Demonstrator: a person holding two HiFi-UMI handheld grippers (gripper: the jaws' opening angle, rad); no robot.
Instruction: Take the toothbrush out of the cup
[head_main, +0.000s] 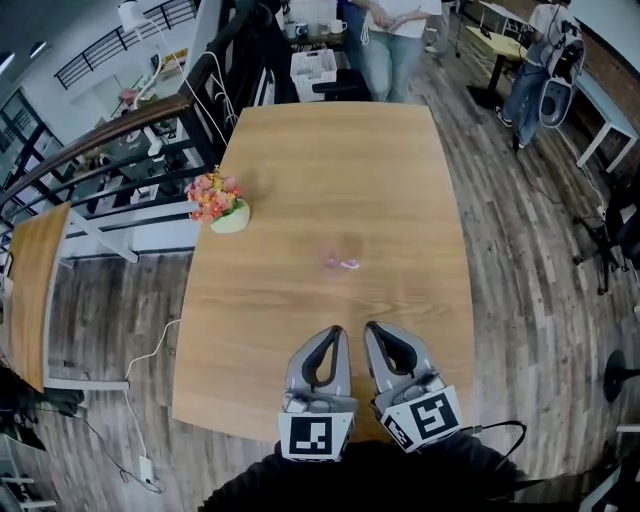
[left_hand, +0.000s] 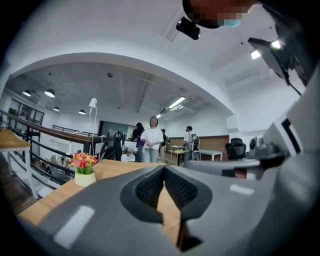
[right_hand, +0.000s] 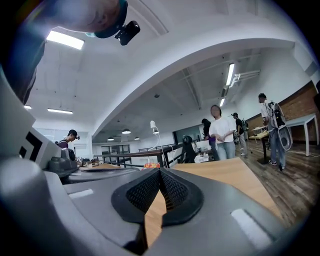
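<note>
No cup shows in any view. A small pink and white thing (head_main: 343, 263) lies on the middle of the wooden table (head_main: 300, 380); it is too faint to tell what it is. My left gripper (head_main: 336, 331) and right gripper (head_main: 371, 328) rest side by side over the table's near edge, pointing toward the far end. Both are shut with nothing between the pads. In the left gripper view the left gripper (left_hand: 164, 168) has its jaws meeting at the tips. The right gripper (right_hand: 160, 171) looks the same in its own view.
A white pot of orange and pink flowers (head_main: 217, 201) stands near the table's left edge. A person (head_main: 392, 30) stands beyond the far end beside a white basket (head_main: 313, 70). A black railing (head_main: 120, 150) runs along the left. Another person (head_main: 535, 60) is at the back right.
</note>
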